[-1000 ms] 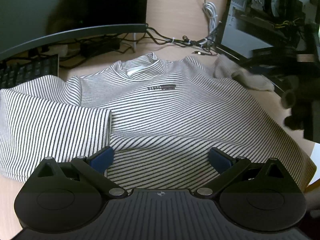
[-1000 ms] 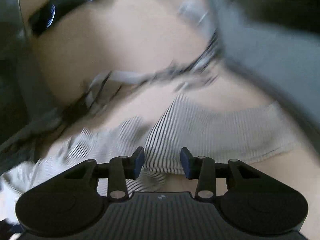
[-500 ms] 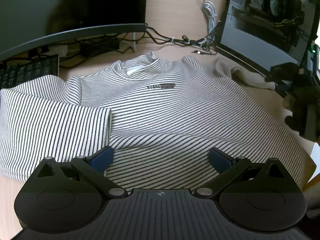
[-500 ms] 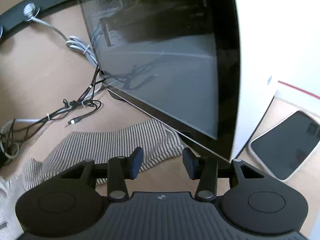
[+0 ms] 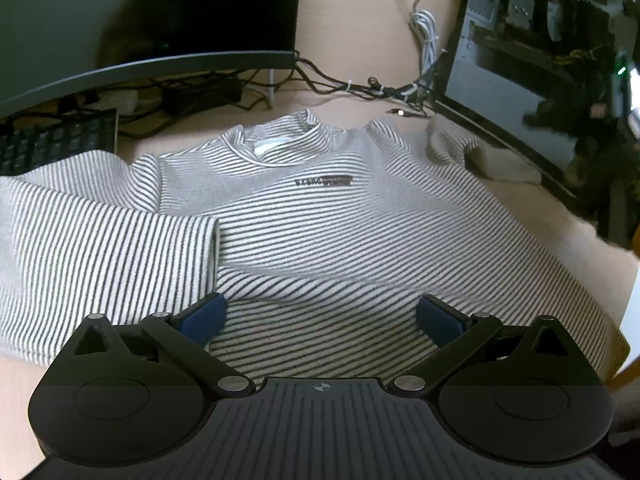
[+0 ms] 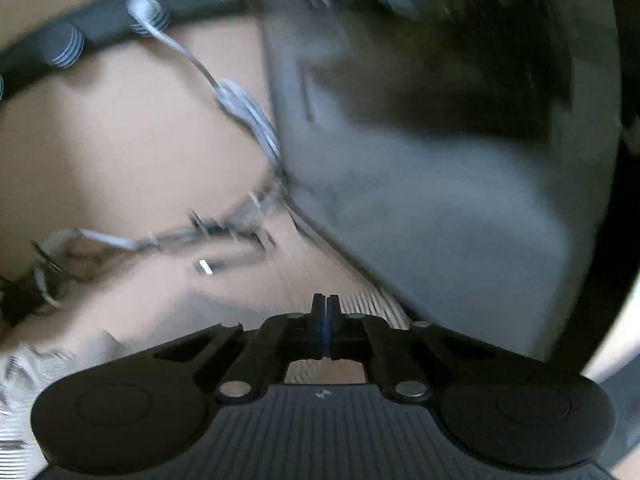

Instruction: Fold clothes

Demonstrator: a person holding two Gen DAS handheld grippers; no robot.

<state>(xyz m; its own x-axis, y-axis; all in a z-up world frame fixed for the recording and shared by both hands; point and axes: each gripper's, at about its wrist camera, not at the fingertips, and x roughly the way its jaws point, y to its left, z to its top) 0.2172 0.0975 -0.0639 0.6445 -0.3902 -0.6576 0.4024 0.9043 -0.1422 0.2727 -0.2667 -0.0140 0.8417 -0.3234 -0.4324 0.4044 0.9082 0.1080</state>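
While the striped shirt (image 5: 320,224) lies flat on the surface, collar away from you and its right sleeve (image 5: 480,156) trailing toward the computer case (image 5: 540,80), your left gripper (image 5: 320,316) hovers with jaws open over the hem, and your right gripper (image 6: 326,312), nearer that sleeve, has jaws closed, whether on cloth you cannot tell.

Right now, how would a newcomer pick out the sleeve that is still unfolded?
Start at the striped shirt spread on the desk, collar toward the monitor. Follow its shoulder toward the glass-sided computer case. The sleeve lies bunched beside that case, unlike the other sleeve, folded flat across the body.
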